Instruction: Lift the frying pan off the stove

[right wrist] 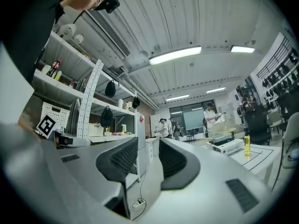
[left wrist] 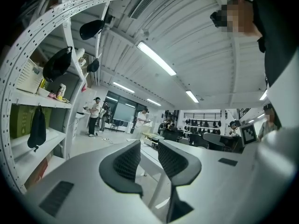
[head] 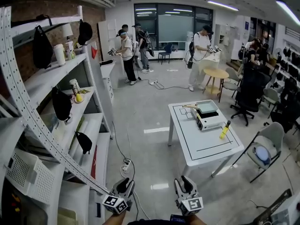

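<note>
Both claws sit at the very bottom of the head view, left claw and right claw, held low and close to me. Each one is released, jaws apart with nothing between them; the left gripper view and the right gripper view both show just floor and room through the gap. Biggest thing around is the white shelf rack running up my left side, with dark bags hanging off it. Well ahead, across open floor, stands the white desk. The stove is on its far end, and the frying pan sits on top of it, handle poking out to the left. Just beside the stove stands a yellow bottle, upright. Neither claw is anywhere near the pan.
</note>
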`<state>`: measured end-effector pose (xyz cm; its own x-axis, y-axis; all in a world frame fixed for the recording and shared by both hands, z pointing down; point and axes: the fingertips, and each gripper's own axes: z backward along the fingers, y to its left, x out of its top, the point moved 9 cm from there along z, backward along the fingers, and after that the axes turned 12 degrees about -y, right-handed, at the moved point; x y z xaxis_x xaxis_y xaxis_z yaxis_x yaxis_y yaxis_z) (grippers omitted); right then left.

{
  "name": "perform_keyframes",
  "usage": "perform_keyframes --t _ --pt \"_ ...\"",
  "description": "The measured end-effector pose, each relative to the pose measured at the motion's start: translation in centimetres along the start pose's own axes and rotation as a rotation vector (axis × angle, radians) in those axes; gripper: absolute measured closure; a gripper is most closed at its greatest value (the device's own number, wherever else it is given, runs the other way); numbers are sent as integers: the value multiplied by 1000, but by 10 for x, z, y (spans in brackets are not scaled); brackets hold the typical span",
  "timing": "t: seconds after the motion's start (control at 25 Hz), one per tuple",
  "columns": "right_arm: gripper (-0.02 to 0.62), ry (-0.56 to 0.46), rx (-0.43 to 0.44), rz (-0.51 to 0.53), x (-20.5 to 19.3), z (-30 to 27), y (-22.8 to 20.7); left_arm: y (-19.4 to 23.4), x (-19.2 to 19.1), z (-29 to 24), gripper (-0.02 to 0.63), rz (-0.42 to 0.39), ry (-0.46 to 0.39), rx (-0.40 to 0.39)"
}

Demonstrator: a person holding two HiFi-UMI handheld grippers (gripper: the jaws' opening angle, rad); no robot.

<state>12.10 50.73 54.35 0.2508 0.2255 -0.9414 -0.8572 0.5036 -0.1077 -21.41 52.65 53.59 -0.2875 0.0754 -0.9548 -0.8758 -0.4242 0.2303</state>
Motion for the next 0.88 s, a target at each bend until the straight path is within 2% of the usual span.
perform_keyframes --t 0.4,0.52,0.88 --pt "448 22 -30 -4 -9 25 -16 -11 -17 12 491 12 52 30" --pt "448 58 -28 -23 -23 27 -22 -10 -26 5 491 18 69 23" --pt "449 104 -36 -18 -29 -36 -40 36 -35 -54 491 56 45 14"
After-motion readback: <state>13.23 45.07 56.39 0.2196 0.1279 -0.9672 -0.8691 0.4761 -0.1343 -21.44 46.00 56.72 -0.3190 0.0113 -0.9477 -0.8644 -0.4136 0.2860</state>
